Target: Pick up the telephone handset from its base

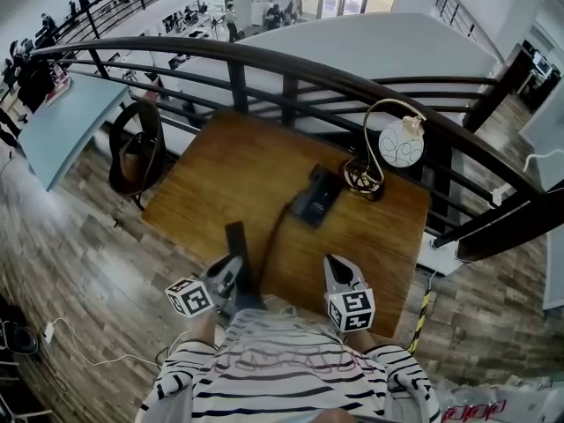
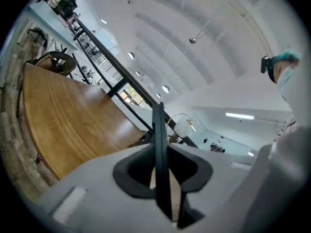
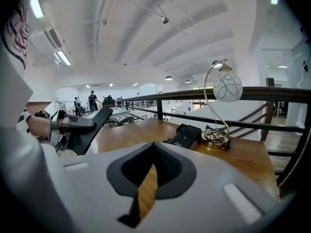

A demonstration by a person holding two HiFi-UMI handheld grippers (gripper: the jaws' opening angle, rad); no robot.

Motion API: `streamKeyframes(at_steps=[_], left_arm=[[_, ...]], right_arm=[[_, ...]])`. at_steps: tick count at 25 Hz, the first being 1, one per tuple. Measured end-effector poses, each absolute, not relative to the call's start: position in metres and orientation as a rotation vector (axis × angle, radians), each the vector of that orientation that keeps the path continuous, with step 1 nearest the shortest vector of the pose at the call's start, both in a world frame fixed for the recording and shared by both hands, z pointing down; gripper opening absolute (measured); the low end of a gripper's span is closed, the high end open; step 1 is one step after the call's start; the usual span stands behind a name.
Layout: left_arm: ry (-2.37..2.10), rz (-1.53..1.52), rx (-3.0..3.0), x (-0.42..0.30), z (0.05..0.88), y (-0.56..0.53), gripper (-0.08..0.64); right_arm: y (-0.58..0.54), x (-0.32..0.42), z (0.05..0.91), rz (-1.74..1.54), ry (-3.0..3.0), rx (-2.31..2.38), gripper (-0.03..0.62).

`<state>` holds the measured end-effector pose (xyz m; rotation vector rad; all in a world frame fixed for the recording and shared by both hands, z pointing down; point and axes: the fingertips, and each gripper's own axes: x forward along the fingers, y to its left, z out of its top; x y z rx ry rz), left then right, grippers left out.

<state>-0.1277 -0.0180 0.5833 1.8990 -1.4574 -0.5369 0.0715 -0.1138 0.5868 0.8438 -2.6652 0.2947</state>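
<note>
Gripping: the left gripper [image 1: 227,276] is clamping the handset [image 1: 236,245] edge-on between its fingers [image 2: 92,188], which are standing only as far apart as the slab is thick.
Idling: the right gripper [image 1: 339,267] is carrying nothing, its fingers [image 3: 97,188] pressed fully together, and is hovering over the near side of the counter [image 1: 229,174].
Handset place: it is sitting in the air above the counter's near edge, clear of the base [image 1: 315,196], which is lying farther out, just beside the lamp [image 1: 401,142].
Handling: the handset is looking like a stiff, light plastic bar with smooth faces, so it is probably inclined to slip or swivel if pinched near one end. Squeezing across the flat faces near the middle is seeming the safest hold.
Cord: a dark cord [image 1: 275,227] is running from the base towards the handset and is likely limiting how far it can travel before dragging the base.
Edges: the railing [image 1: 264,60] is curving close behind the counter's far side, and a chair [image 1: 137,148] is standing at its left end.
Room: bare wood is lying open between base and near edge, giving free space to move.
</note>
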Motion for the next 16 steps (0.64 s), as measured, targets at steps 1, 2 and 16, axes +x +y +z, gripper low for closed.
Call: streamKeyframes(at_steps=[1, 2, 16], left_arm=[[-1.459, -0.539, 1.897, -0.128, 0.583, -0.018, 0.072], [-1.462, -0.540, 1.895, -0.128, 0.583, -0.018, 0.072], [-1.460, -0.553, 1.884, -0.133, 0.583, -0.020, 0.072]], right_arm=[[-0.114, 0.071, 0.586, 0.294, -2.666, 0.842, 0.002], [-0.114, 0.070, 0.586, 0.293, -2.668, 0.840, 0.002], [-0.118, 0.060, 0.577, 0.280, -2.678, 0.837, 0.002]])
